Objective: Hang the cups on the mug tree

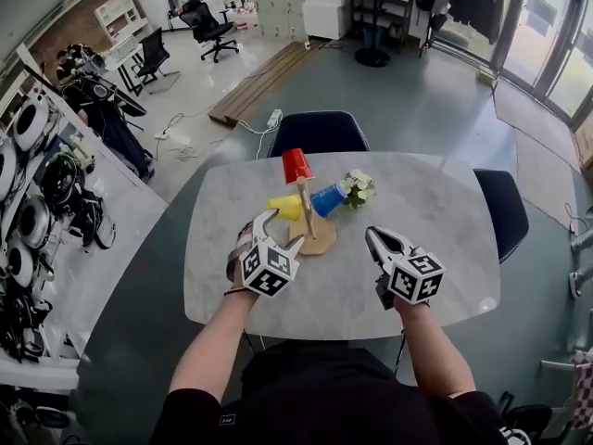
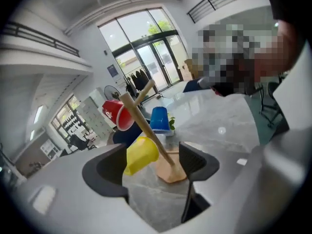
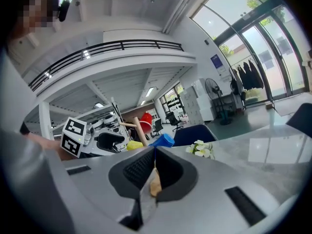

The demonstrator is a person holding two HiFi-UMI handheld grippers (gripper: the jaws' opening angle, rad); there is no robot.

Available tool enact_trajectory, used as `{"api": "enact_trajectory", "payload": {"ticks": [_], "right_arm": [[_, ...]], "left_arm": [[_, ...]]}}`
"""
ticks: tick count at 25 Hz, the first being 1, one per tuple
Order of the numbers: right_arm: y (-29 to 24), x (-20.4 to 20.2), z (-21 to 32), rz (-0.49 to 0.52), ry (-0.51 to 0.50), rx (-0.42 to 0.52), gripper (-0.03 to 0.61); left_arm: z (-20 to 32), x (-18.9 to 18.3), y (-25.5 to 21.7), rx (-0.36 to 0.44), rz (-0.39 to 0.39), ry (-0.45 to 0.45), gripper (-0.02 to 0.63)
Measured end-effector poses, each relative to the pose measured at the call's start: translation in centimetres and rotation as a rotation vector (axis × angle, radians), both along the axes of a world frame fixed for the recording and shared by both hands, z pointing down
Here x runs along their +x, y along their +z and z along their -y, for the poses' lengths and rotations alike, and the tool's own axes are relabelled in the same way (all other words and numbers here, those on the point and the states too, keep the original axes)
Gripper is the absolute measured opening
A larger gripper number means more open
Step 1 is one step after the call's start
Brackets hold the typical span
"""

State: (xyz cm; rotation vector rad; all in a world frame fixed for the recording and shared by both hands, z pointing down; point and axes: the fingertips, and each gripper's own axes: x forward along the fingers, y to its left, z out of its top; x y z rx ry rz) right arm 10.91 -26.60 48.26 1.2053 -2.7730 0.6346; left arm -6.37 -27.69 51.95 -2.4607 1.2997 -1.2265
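All three cups are hanging on the mug tree (image 1: 305, 204), centre of the head view. The red cup (image 1: 296, 165) is sitting on top, the yellow cup (image 1: 286, 208) is sticking out to frame left, and the blue cup (image 1: 326, 199) to frame right. No loose cup is showing on the surface (image 1: 445, 221), so I'm judging the hanging as done.

Left claw (image 1: 280, 230) is hovering spread wide, just below-left of the tree, tips near the yellow cup and the wooden base. In the left gripper view the yellow cup and post are showing in the gap between the jaws, but neither pad is pressing on anything, so it's carrying nothing. Right claw (image 1: 373, 234) is sitting lower right of the tree, jaws pressed together, pinching nothing.

Risks as I'm reading them:
- Left claw is the worry. One jaw is sitting close to the yellow cup, and any drift toward frame centre is likely clipping the cup and lifting it off its peg.
- Clipping the post or base instead is tilting the whole tree. With the red cup riding high it's looking top-heavy, so all three could be coming down.
- Flowers (image 1: 357, 188) are standing just beside the blue cup, so a tipping tree is taking them too.
- Right claw sweeping toward frame left is nudging the base.
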Motion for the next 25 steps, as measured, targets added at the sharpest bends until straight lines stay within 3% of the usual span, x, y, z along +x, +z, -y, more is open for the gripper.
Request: {"api": "enact_trajectory", "payload": {"ticks": [4, 8, 14, 20, 25], "right_arm": [[-1.5, -1.0, -0.1, -0.012, -0.020, 0.051, 0.014], [-2.4, -2.0, -1.2, -0.050, -0.036, 0.088, 0.015], [-5.1, -2.6, -3.6, -0.049, 0.044, 0.155, 0.014], [-5.5, -6.1, -7.2, -0.070, 0.007, 0.160, 0.012], [-5.2, -5.9, -9.7, -0.126, 0.075, 0.155, 0.012]], "left_arm": [[-0.9, -0.3, -2.0, -0.010, -0.210, -0.050, 0.339], [-1.9, -0.9, -4.2, 0.012, -0.364, -0.072, 0.339], [-4.9, -3.6, -6.4, -0.004, -0.597, -0.145, 0.333], [-8.5, -6.0, -7.4, 0.015, -0.661, -0.127, 0.267], [-9.9, -7.3, -6.2, -0.009, -0.703, -0.110, 0.227]]}}
